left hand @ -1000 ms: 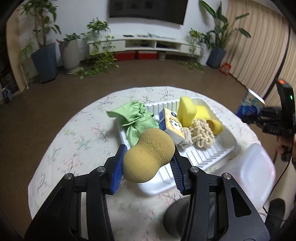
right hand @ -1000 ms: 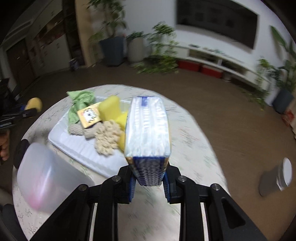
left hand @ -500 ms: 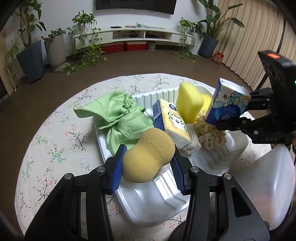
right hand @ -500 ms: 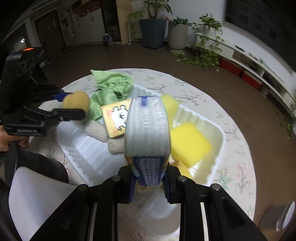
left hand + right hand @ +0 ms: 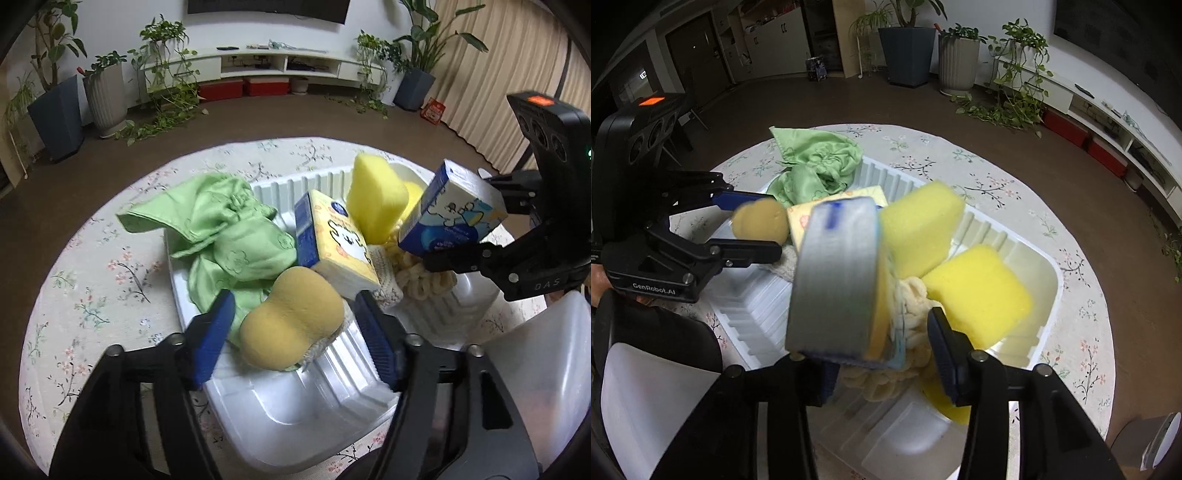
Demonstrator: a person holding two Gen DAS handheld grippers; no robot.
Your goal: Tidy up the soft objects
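A white ribbed tray [image 5: 280,413] holds a green cloth [image 5: 229,236], a yellow tissue pack [image 5: 340,243], yellow sponges [image 5: 373,199] and a cream knitted piece [image 5: 424,280]. My left gripper [image 5: 295,306] hangs over the tray's near end with its jaws opening. A tan peanut-shaped sponge [image 5: 291,321] rests on the tray between the blue pads, with a gap on each side. My right gripper [image 5: 879,343] is above the tray's middle, its jaws opening too. The blue tissue pack [image 5: 838,280] tilts against the left finger, clear of the right pad [image 5: 942,350].
The tray lies on a round table with a floral cloth [image 5: 92,280]. A translucent white container [image 5: 546,369] lies at the table's near edge beside the tray. A grey cylinder [image 5: 1156,439] stands on the floor. Plants and a low shelf line the far wall.
Both grippers came in and down over the tray, then their jaws parted. The tan sponge now lies in the tray. The blue tissue pack has gone loose and tilted.
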